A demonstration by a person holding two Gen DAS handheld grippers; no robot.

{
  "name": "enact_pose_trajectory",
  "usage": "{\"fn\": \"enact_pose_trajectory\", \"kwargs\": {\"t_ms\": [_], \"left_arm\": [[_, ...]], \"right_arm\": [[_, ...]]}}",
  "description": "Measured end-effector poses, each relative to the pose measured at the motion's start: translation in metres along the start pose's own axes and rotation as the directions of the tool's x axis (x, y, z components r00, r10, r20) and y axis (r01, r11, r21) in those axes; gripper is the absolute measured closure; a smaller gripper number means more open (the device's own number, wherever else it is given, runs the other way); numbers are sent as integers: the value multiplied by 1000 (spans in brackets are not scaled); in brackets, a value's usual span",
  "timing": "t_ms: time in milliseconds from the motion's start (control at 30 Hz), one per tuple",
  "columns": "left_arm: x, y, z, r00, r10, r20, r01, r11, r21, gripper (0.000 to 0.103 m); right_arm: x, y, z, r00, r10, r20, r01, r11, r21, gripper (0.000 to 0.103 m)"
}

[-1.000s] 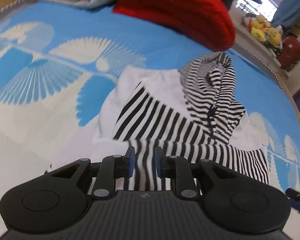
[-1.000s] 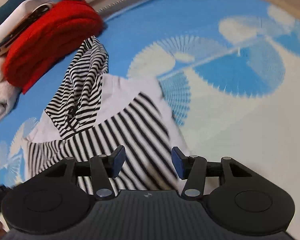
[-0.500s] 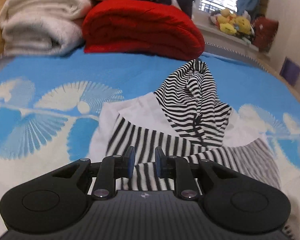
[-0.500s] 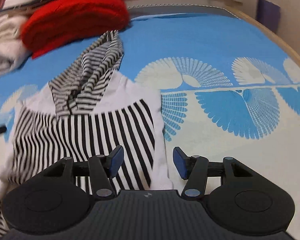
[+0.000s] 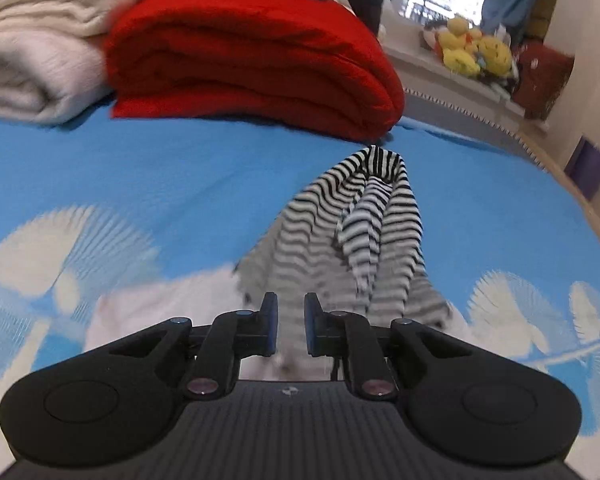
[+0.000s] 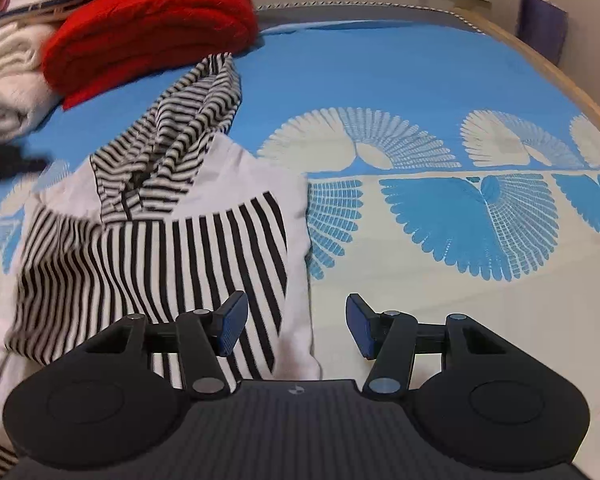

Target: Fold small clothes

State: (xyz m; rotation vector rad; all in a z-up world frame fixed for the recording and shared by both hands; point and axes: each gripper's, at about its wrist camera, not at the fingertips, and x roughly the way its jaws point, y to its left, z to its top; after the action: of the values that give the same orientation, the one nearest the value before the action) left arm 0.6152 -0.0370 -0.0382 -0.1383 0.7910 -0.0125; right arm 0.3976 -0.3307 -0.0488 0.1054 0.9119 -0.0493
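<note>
Right wrist: unlabelled striped hoodie (image 6: 148, 240) on bedspread (image 6: 420, 80)

A bed (image 6: 400, 92) carries everything, covered by a blue bedspread (image 5: 140, 176) printed with cream fan-shaped leaves. In the right wrist view a black-and-white striped hooded top (image 6: 148, 232) lies spread at 9 o'clock, hood pointing to 11. A folded red blanket (image 6: 148, 32) sits at 11, touching a folded cream blanket (image 6: 4, 80) at 10.
</note>
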Motion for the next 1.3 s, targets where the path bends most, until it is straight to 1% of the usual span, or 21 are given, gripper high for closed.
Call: {"fn": "enact_pose_trajectory", "kwargs": {"t_ms": [100,200,300,367,433,500,533,633,667,700,733,767,800,867,933,1000,1067,1100,1167,1233,1300], "left_arm": [[50,-16,32,1000,13,-14,-12,999,33,88],[95,-32,57,1000,23,-5,-23,996,81,88],[135,-45,77,1000,15,9,-16,995,97,86],[160,-52,91,1000,25,13,-26,995,93,79],[180,-54,101,999,40,12,-41,998,57,62],[203,-56,111,998,69,-5,-69,997,28,47],[213,-58,114,996,83,-15,-82,996,29,44],[238,-67,114,994,105,-37,-102,992,75,44],[244,-69,114,993,115,-32,-112,989,95,45],[248,-70,113,993,118,-24,-115,987,109,52],[250,-71,114,993,117,-16,-114,985,128,81],[251,-72,115,993,115,-13,-111,982,152,98],[248,-73,116,994,110,-2,-108,980,167,102],[230,-76,114,994,92,57,-102,974,202,102],[198,-75,108,994,39,104,-60,976,209,102],[153,-73,95,988,-8,153,-29,970,239,102],[99,-66,73,978,-74,197,20,965,260,102],[65,-62,57,971,-107,212,43,957,287,102],[4,-52,21,955,-164,248,84,949,303,102],[-61,-40,-26,939,-244,241,158,932,326,102],[-117,-32,-75,934,-275,226,178,911,371,102]], "right_arm": [[7,-5,0,999,-30,-12,30,1000,-8,47],[12,-10,1,999,-37,-19,37,999,-5,47],[14,-11,1,999,-42,-22,41,999,-13,47],[17,-11,0,999,-45,-28,45,999,-14,47],[21,-12,-2,998,-50,-36,50,999,-12,47],[24,-13,-4,997,-57,-43,57,998,-14,47],[25,-15,-4,997,-63,-45,62,998,-12,47],[26,-20,-3,996,-80,-42,81,997,12,47],[26,-21,-3,996,-82,-41,83,996,17,47],[25,-21,-3,996,-85,-38,86,996,21,47],[25,-21,-4,996,-86,-36,87,996,23,47],[25,-21,-5,996,-86,-37,87,996,21,47],[25,-21,-6,995,-89,-41,90,996,19,47],[24,-22,-8,994,-106,-41,107,994,22,47],[18,-21,-6,992,-120,-25,121,992,39,47],[8,-21,-1,994,-113,4,112,991,69,47],[-8,-19,4,993,-104,51,98,989,107,47],[-16,-18,6,992,-102,73,92,988,126,47],[-32,-16,8,988,-100,115,80,983,168,47],[-50,-12,7,982,-91,165,56,977,208,47],[-68,-8,3,976,-79,204,28,971,239,47]]}}
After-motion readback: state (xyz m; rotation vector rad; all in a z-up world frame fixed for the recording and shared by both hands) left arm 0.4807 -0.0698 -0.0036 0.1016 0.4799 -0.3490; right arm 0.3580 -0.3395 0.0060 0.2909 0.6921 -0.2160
